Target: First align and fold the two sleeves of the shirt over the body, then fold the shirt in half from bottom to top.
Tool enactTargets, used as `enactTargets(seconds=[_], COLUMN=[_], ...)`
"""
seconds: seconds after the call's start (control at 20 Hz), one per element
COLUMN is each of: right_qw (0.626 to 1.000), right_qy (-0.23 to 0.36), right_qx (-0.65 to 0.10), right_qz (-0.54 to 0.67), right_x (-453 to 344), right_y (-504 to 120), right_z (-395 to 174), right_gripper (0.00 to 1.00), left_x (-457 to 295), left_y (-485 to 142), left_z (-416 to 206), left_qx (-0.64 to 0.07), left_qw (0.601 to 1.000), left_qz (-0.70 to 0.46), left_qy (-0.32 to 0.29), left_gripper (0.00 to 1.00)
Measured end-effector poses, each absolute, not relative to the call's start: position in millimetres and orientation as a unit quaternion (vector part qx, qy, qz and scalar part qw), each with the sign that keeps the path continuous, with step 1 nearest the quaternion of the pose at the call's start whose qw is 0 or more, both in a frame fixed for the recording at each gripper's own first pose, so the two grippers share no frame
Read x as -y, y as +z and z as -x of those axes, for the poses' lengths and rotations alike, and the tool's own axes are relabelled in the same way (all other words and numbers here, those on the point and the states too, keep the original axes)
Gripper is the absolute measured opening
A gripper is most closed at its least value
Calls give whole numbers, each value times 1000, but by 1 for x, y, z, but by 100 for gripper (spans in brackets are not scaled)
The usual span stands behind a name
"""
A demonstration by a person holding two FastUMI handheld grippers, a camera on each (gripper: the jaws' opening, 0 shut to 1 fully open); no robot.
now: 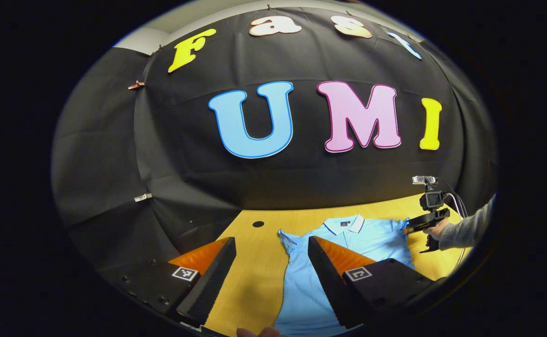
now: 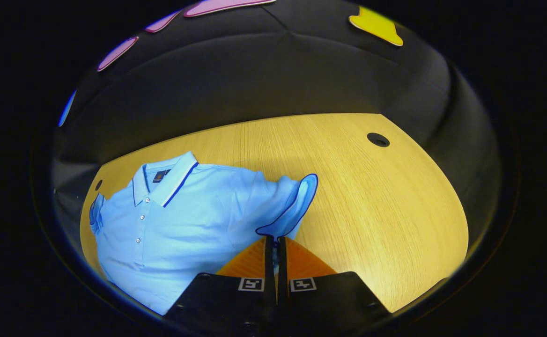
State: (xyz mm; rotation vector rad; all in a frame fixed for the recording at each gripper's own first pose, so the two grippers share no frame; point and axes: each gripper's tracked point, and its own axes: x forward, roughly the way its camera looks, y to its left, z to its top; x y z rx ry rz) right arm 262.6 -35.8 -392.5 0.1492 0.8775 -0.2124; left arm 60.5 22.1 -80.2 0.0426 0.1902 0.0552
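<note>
Shirt: a light blue polo shirt (image 2: 170,220) lies front-up on the wooden table (image 2: 372,201), filling the lower left of the right gripper view; in the left gripper view it sits at lower centre, collar toward the booth wall.
Collar: the collar (image 2: 163,182) is white-edged with a dark stripe and sits at the upper left of the shirt in the right gripper view.
Right sleeve: the sleeve (image 2: 290,206) with its dark-trimmed cuff is lifted off the table, standing up just above the fingertips at lower centre.
Right gripper: the right gripper (image 2: 275,243) is clenched on that sleeve, its two fingers pressed together with a thin strip of blue cloth between them.
Left gripper: the left gripper (image 1: 271,250) is released, fingers wide apart at the bottom of its view, above the table and the shirt's other sleeve (image 1: 291,241).
Person: a hand (image 1: 437,229) in a grey sleeve holds the far gripper at the right edge of the left gripper view.
Table hole: a dark round hole (image 2: 378,139) lies in the table at upper right.
</note>
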Motion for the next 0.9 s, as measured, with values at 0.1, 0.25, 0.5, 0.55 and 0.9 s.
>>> enactTargets(seconds=[0.1,0.25,0.5,0.55,0.9], right_qw=[900,909,925,928,927], right_qy=[-104,-104,-59,-43,76], right_qx=[-417,-396,-369,-365,-367], right_qz=[-71,-76,-71,-67,-34], right_x=[37,35,-1,-13,-124], right_y=[-386,-370,-344,-338,-329], right_z=[-264,-270,-283,-287,-291], right_gripper=[5,5,5,5,5], left_x=[-26,-30,-43,-46,-71], left_y=[-81,-83,-85,-86,-89], left_z=[-59,-57,-53,-52,-42], left_qx=[-95,-96,-96,-96,-98], left_qw=[995,995,995,995,993], left_qz=[-19,-17,-10,-9,-3], left_qy=[28,28,34,36,61], left_gripper=[98,98,98,98,98])
